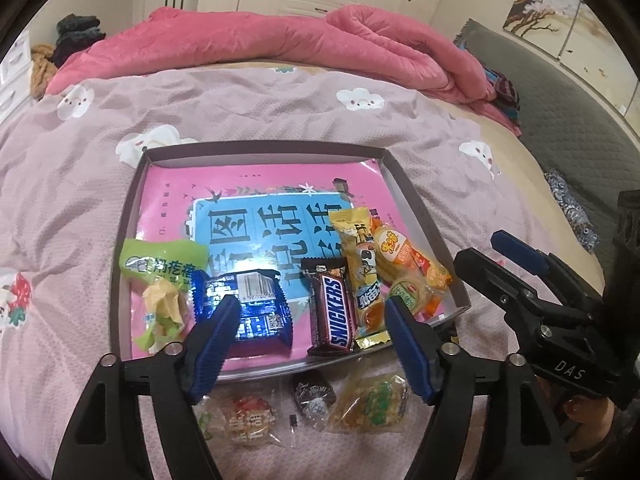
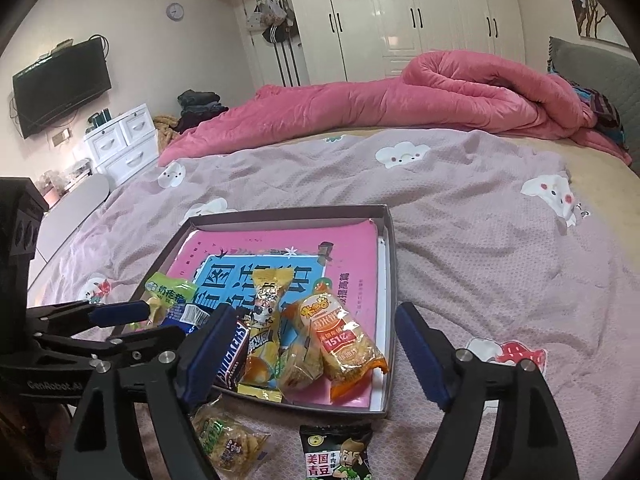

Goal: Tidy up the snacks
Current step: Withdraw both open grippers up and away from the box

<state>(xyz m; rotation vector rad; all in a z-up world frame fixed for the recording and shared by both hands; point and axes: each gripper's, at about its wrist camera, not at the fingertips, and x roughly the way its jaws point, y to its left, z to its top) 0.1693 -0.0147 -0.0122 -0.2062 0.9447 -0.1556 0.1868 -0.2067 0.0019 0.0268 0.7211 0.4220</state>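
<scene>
- The left tongs [image 1: 310,338] hang released above the near edge of the shallow box [image 1: 424,216], their blue pads wide apart and holding nothing.
- Between those pads, in the left wrist view, lie the blue packet [image 1: 250,304] and the Snickers bar [image 1: 333,312], both inside the box on a pink book [image 1: 256,176].
- Left of the blue packet sits a green-wrapped snack [image 1: 162,280]; right of the Snickers lie a yellow packet [image 1: 358,256] and an orange packet [image 1: 412,264], overlapping each other.
- The right tongs [image 2: 316,354] are also released and empty, hovering over the box's near right part with the orange packet [image 2: 344,340] between the pads.
- Outside the box, on the bedspread just below its near wall, lie a clear cracker pack [image 2: 228,446] and a black green-pea packet [image 2: 338,456].
- The box rests on a bed under a mauve bedspread [image 2: 480,248] printed with white clouds; a pink quilt [image 2: 440,96] is bunched along the far side.
- Beyond stand white wardrobes [image 2: 400,12], a wall-mounted television [image 2: 60,84] and a white drawer unit [image 2: 124,140].
- Both tongs point forward and down, side by side, the left one's frame showing at the edge of the right wrist view.
</scene>
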